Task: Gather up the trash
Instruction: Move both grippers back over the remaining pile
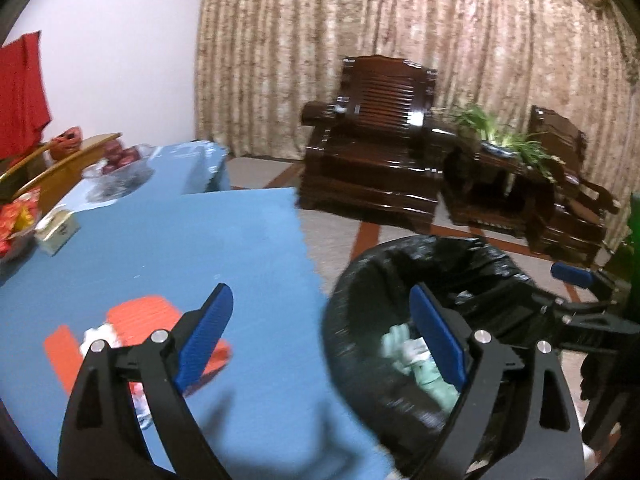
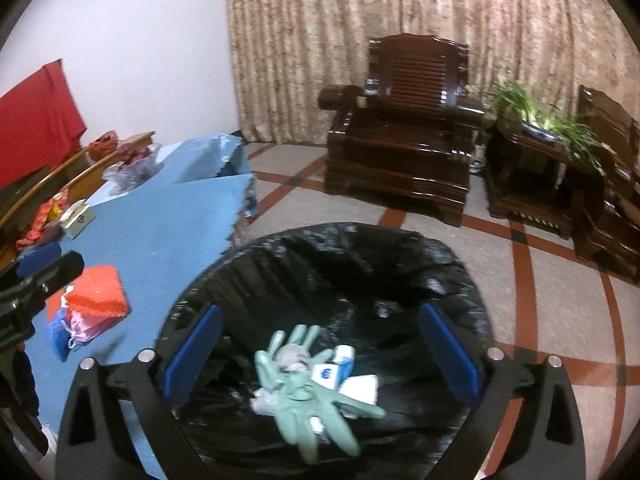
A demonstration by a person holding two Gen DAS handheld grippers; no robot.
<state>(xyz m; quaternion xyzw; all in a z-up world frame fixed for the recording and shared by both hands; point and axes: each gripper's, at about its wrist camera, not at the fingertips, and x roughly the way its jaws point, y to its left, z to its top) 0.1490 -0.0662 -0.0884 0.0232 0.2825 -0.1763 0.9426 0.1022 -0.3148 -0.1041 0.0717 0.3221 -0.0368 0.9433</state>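
In the lower centre of the right wrist frame, the right tongs (image 2: 320,354) gape wide and hold nothing above the round bin lined with a black plastic bag (image 2: 452,264), where pale green rubber gloves (image 2: 316,396) and white scraps lie. The left tongs (image 1: 324,340) are equally spread and empty, straddling the bin's rim and the blue cloth-covered surface (image 1: 224,248). Farther back, at lower left, an orange ribbed cloth (image 1: 140,316) rests on that surface.

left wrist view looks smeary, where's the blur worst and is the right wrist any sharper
Left wrist view: motion blur smears the gloves in the trash bin and the orange cloth; left gripper stays sharp. Right wrist view: green gloves readable, only slightly soft; fisheye bends the floor lines.
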